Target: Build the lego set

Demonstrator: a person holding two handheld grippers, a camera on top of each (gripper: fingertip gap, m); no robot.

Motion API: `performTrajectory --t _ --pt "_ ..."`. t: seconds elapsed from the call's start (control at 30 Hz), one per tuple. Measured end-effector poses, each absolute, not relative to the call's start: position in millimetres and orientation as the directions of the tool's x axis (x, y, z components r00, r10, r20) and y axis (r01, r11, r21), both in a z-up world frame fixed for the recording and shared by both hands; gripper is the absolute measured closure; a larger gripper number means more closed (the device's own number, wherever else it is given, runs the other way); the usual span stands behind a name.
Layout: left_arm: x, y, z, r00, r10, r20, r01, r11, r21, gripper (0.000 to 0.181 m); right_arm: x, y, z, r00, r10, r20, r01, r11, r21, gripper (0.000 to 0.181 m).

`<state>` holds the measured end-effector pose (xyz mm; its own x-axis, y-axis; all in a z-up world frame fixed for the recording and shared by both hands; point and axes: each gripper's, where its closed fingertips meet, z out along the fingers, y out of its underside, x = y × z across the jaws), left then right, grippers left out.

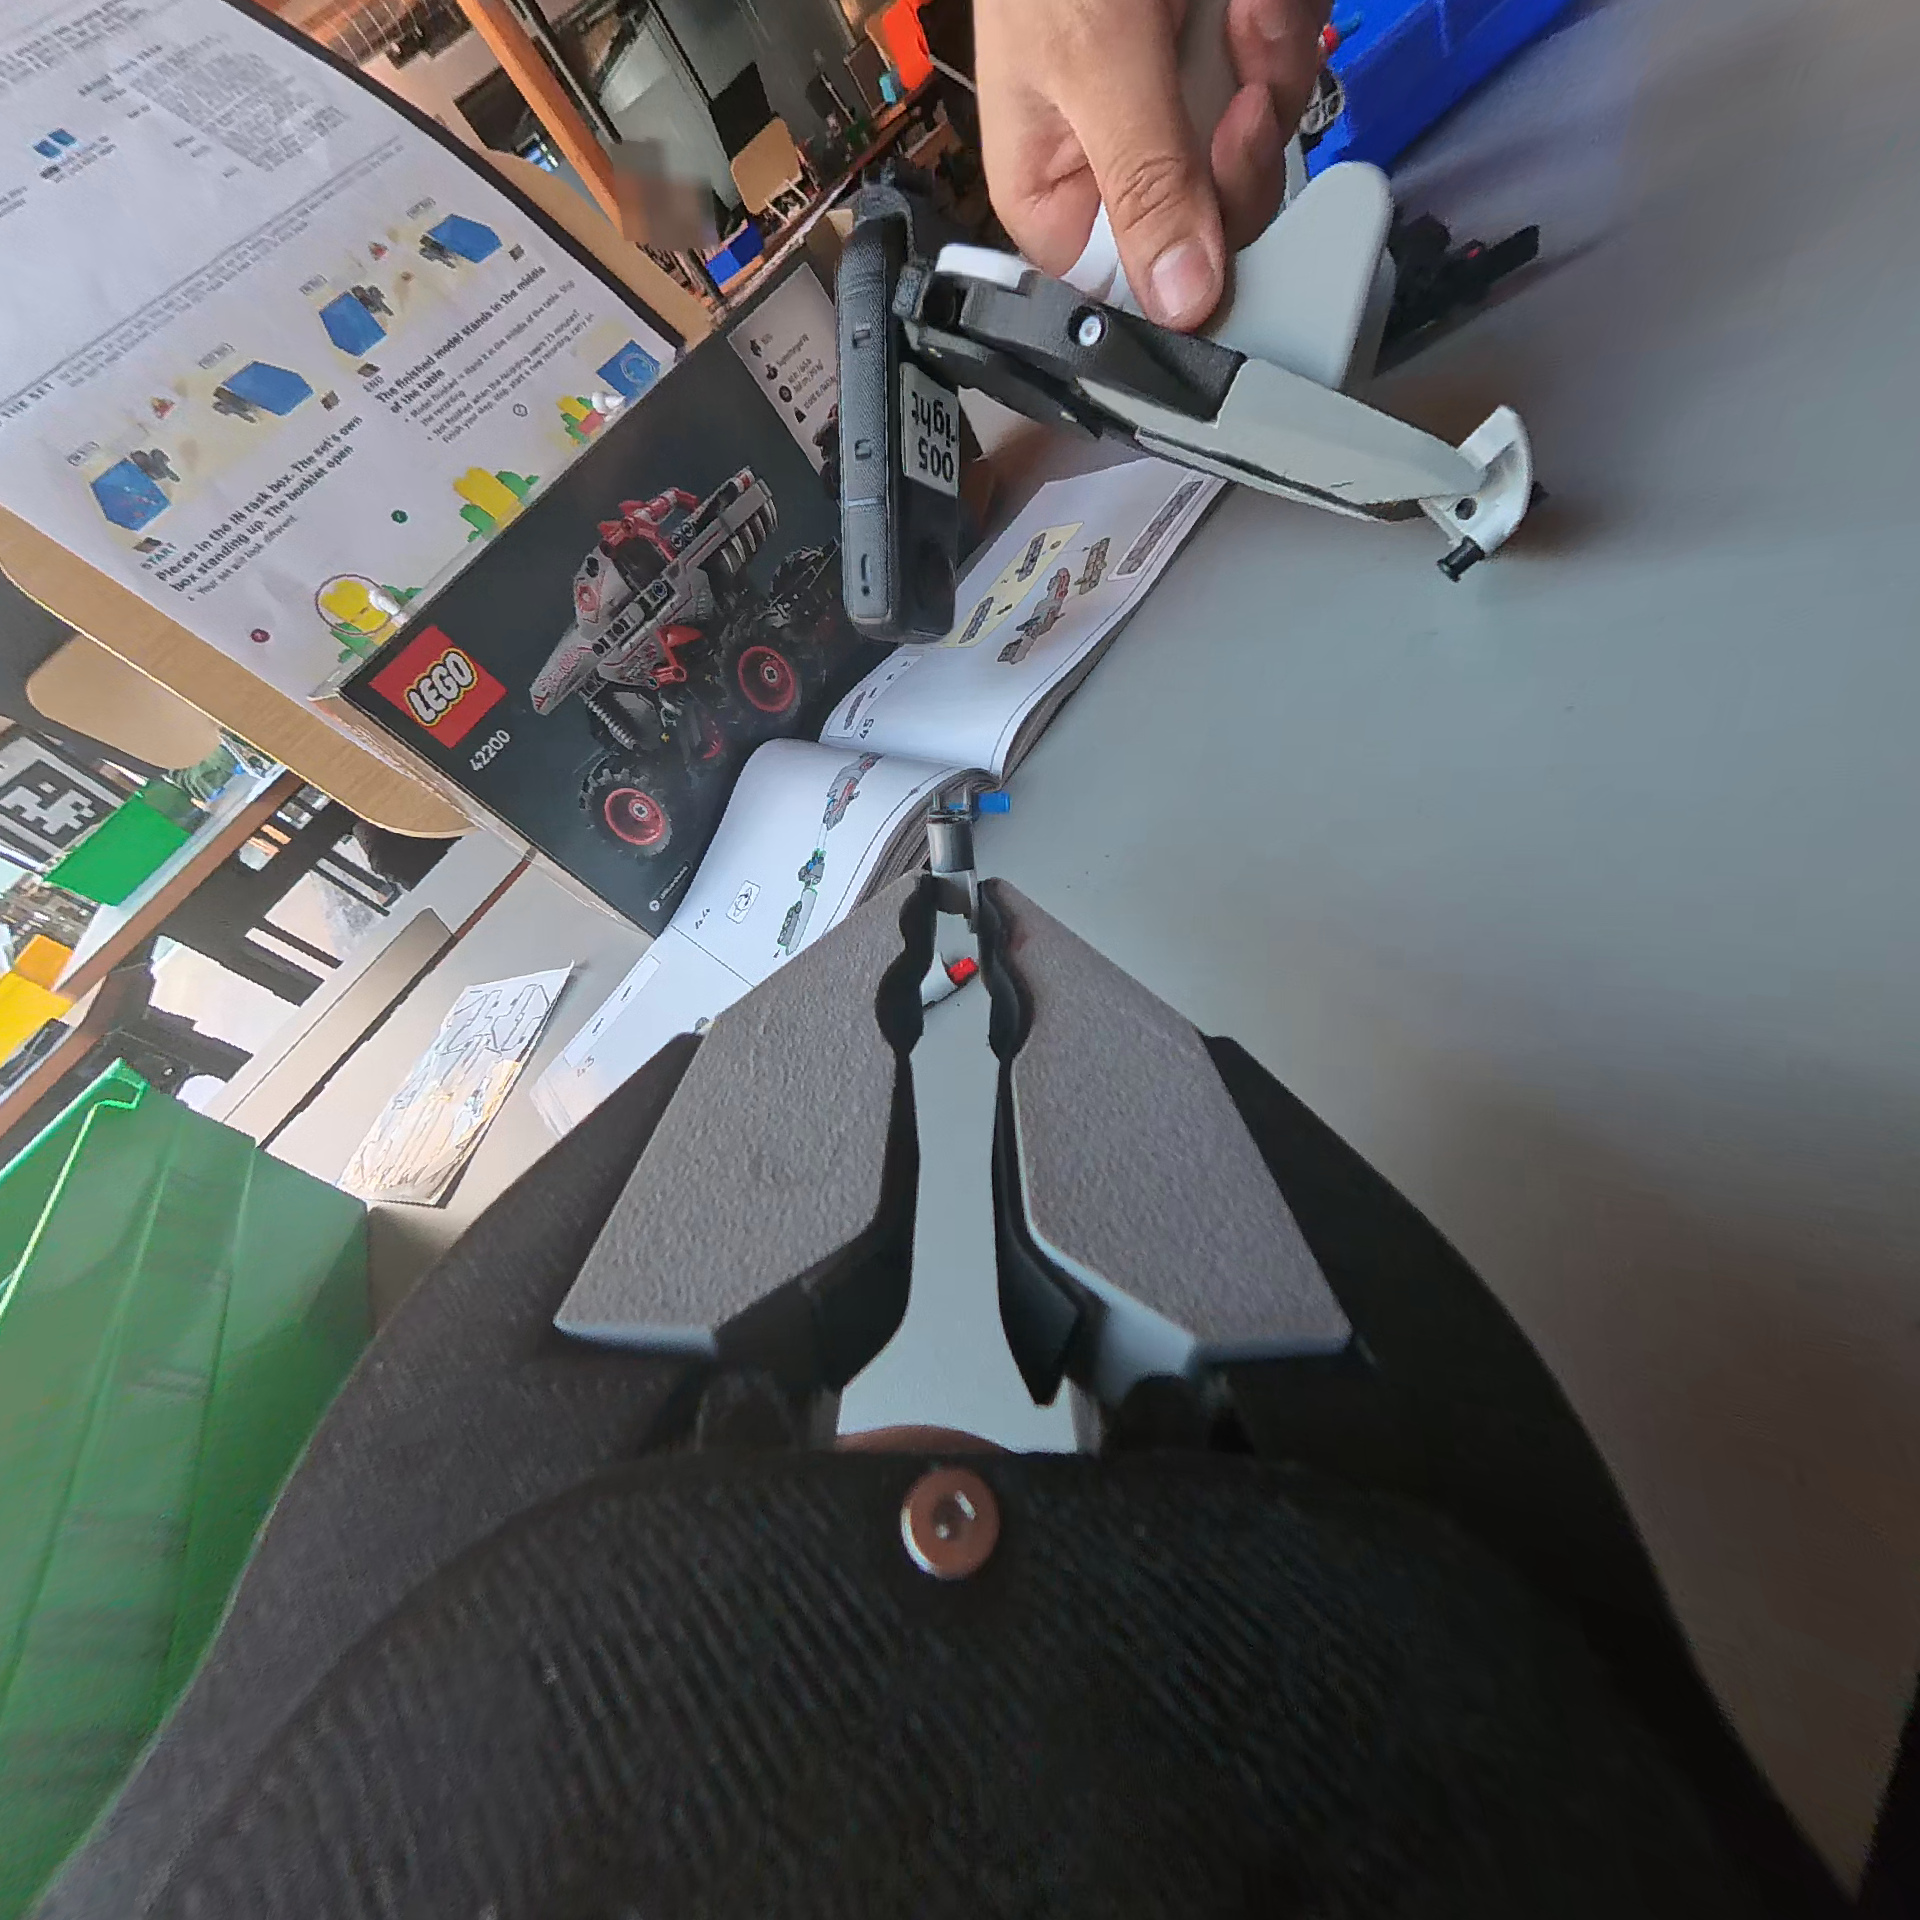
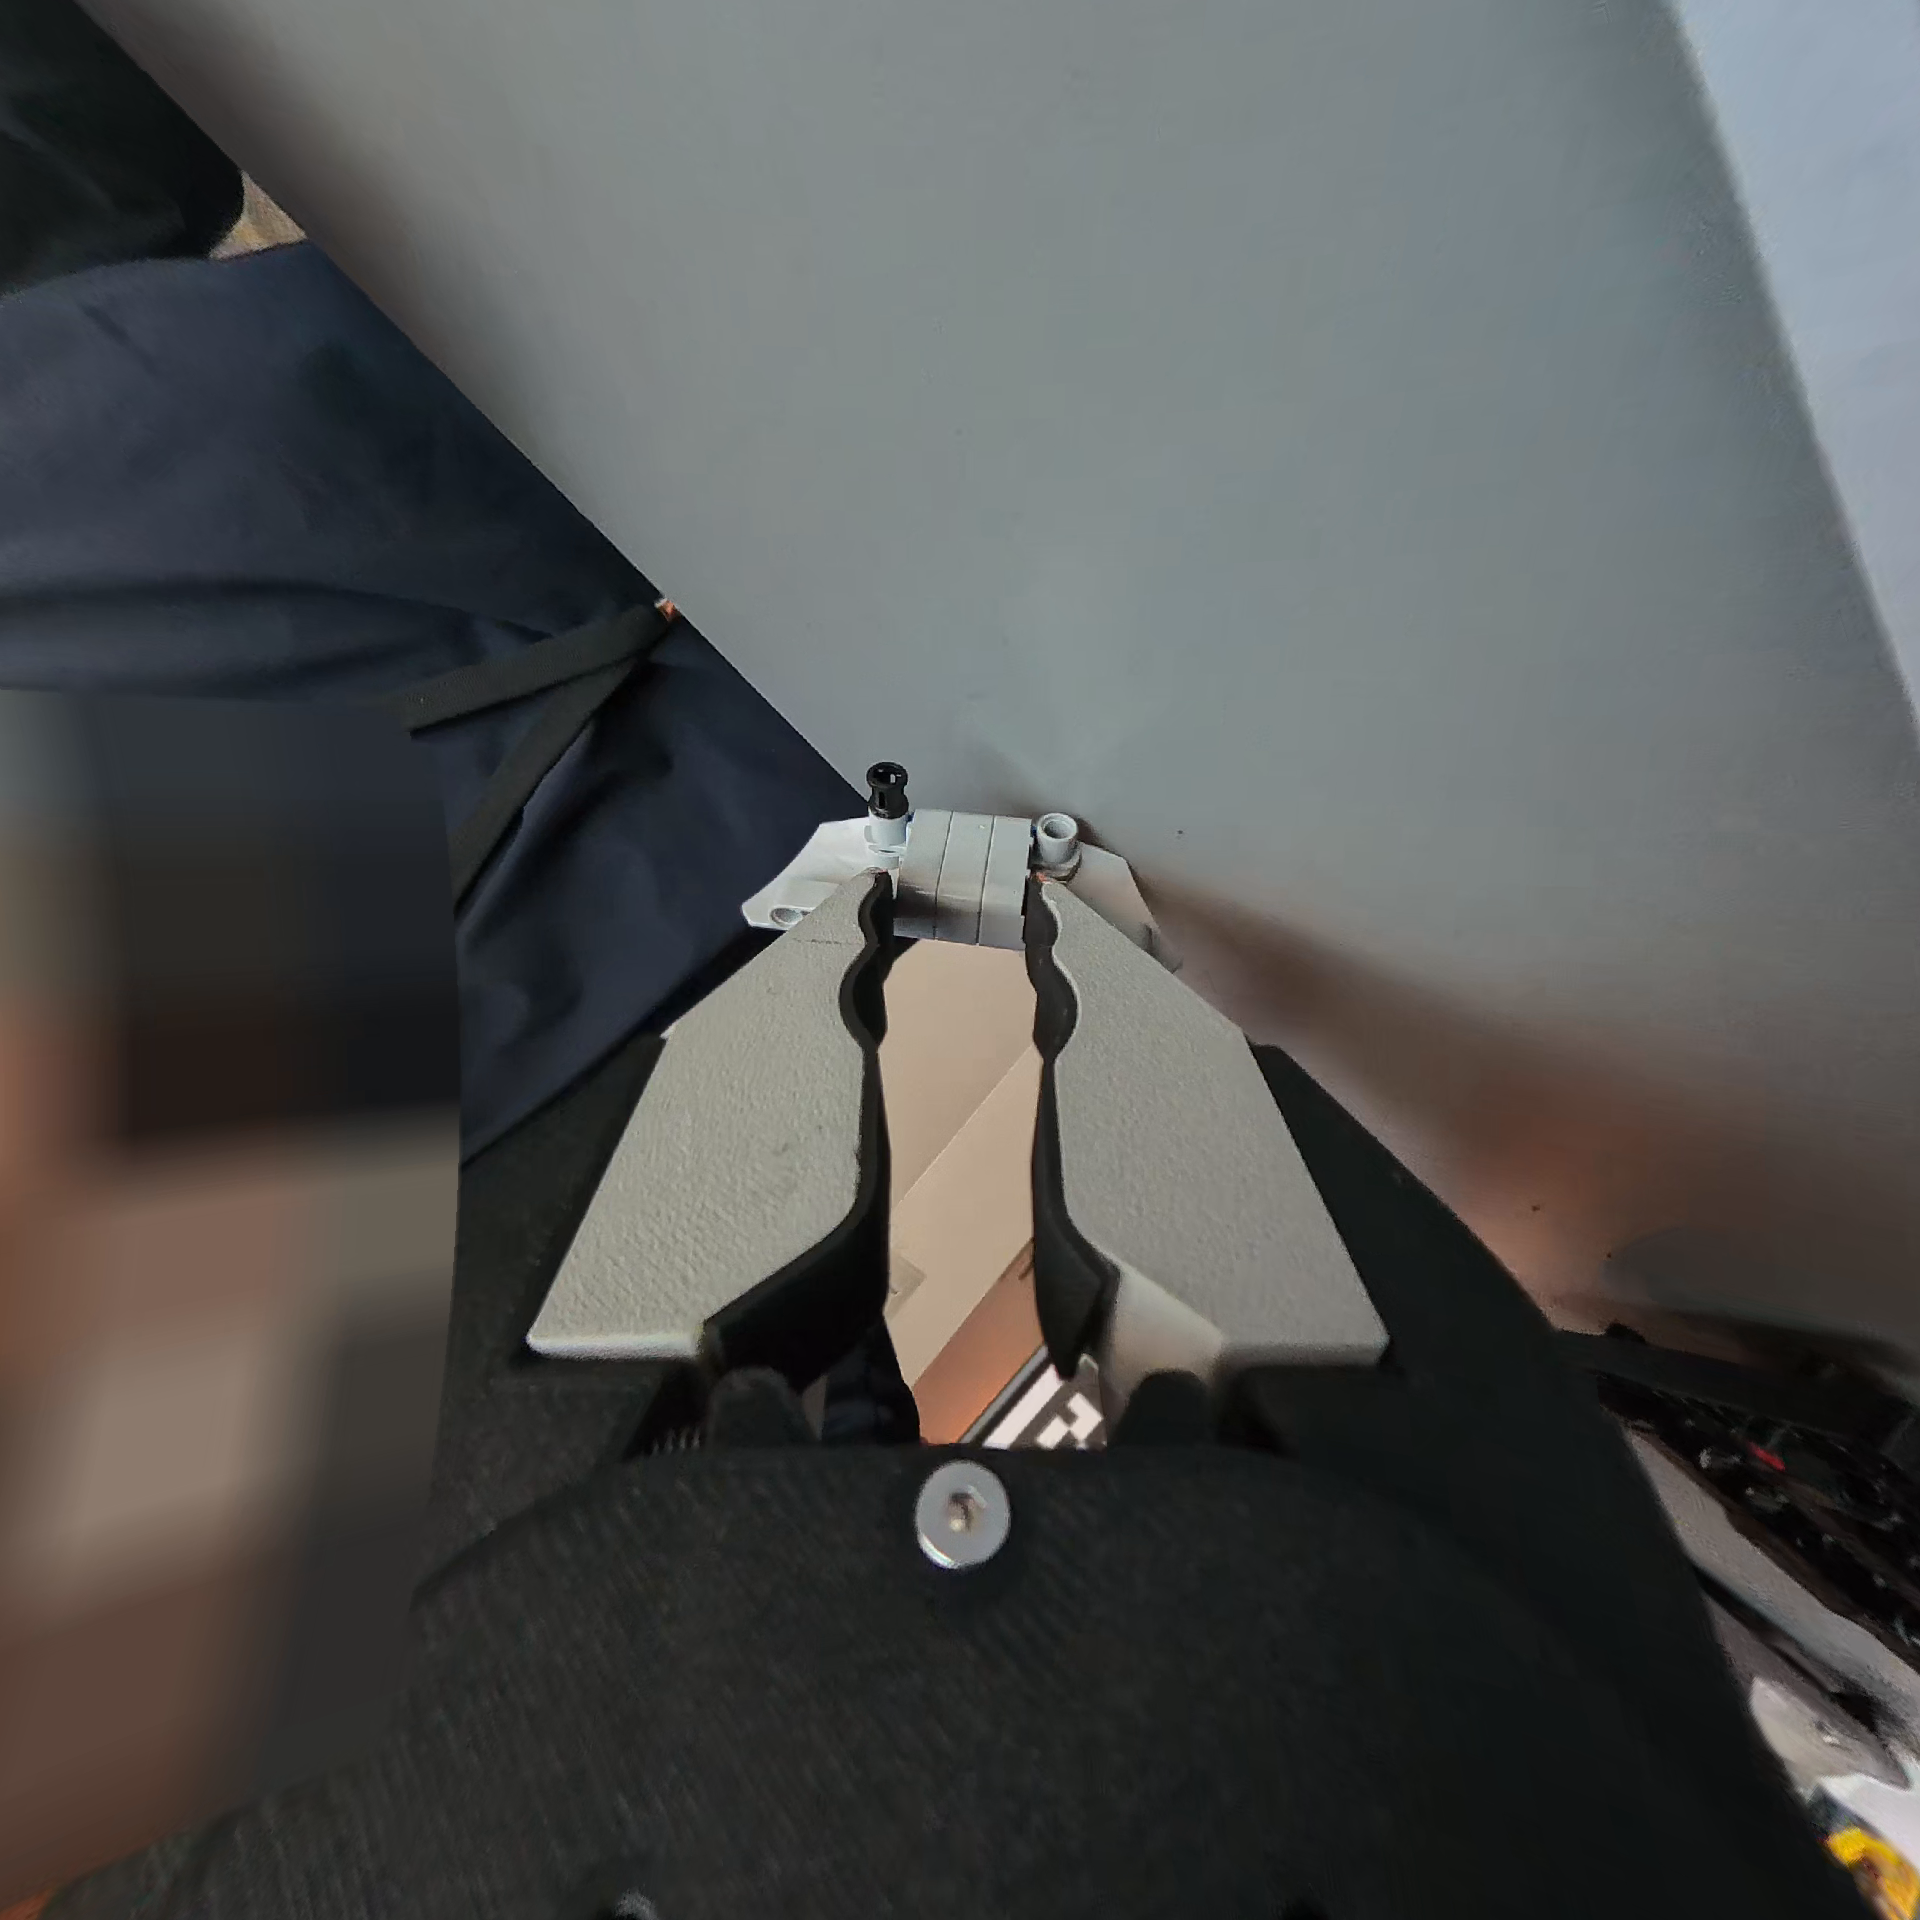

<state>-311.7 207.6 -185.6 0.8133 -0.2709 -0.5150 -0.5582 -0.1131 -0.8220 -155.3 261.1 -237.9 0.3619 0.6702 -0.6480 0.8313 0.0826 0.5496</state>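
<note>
In the left wrist view my left gripper (image 1: 961,902) is shut on a small grey Lego part (image 1: 951,844) with a blue pin (image 1: 995,805) at its top and a red end (image 1: 962,968) between the fingers. It hangs over the grey table (image 1: 1403,935). My right gripper (image 1: 1496,499), held by a hand (image 1: 1122,156), is farther off to the upper right. In the right wrist view my right gripper (image 2: 956,896) is shut on a grey and white Lego assembly (image 2: 966,878) with a black pin (image 2: 886,790) and a grey pin (image 2: 1058,831).
An open instruction booklet (image 1: 935,727) lies just beyond my left gripper, with the Lego box (image 1: 644,665) behind it. A printed sheet (image 1: 208,312) stands at the upper left. A green bin (image 1: 156,1351) and a sticker sheet (image 1: 457,1081) are at the left. A blue bin (image 1: 1455,83) and dark parts (image 1: 1455,260) are at the far right. The grippers' ends are close to 20 cm from one another.
</note>
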Motion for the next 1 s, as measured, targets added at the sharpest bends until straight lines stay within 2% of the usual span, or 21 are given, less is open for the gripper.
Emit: performTrajectory --t 0.1,0.27,0.37,0.47,0.57,0.67,0.87,1.0 --pt "-310.6 207.1 -185.7 0.81 -0.276 -0.517 -0.561 -0.108 -0.821 0.177 -158.7 255.4 -229.8 0.282 0.652 -0.703 0.883 0.111 0.457 0.159" --pt "-310.1 206.8 -185.7 0.81 -0.278 -0.517 -0.561 -0.105 -0.821 0.177 -172.2 251.4 -221.2 0.054 0.681 -0.73 0.978 0.111 0.177 0.159" --pt "-308.9 207.1 -188.0 0.795 -0.275 -0.541 -0.585 -0.108 -0.804 0.177 -184.9 264.6 -240.6 -0.078 0.814 -0.575 0.997 0.062 -0.047 0.158" --pt "-307.5 208.7 -192.6 0.758 -0.263 -0.597 -0.639 -0.114 -0.761 0.177 -206.8 264.6 -242.8 -0.134 0.887 -0.441 0.931 -0.04 -0.363 0.159" --pt "-297.6 209.8 -192.0 0.719 -0.268 -0.642 -0.68 -0.079 -0.729 0.177 -206.4 254.1 -246.9 -0.277 0.928 -0.248 0.818 0.092 -0.567 0.159" --pt "-272.3 208.7 -189.3 0.607 -0.27 -0.747 -0.77 0.032 -0.637 0.177 -205.8 247.0 -251.5 -0.344 0.934 -0.096 0.731 0.202 -0.652 0.159" --pt "-233.3 205.6 -207.2 0.235 -0.184 -0.954 -0.957 0.13 -0.261 0.178 -209.7 250.3 -253.3 -0.406 0.912 0.064 0.624 0.327 -0.71 0.159" --pt "-202.7 202.3 -210.6 0.139 -0.156 -0.978 -0.963 0.211 -0.171 0.18 -207.4 248.6 -251.9 -0.423 0.902 0.09 0.597 0.352 -0.721 0.157"
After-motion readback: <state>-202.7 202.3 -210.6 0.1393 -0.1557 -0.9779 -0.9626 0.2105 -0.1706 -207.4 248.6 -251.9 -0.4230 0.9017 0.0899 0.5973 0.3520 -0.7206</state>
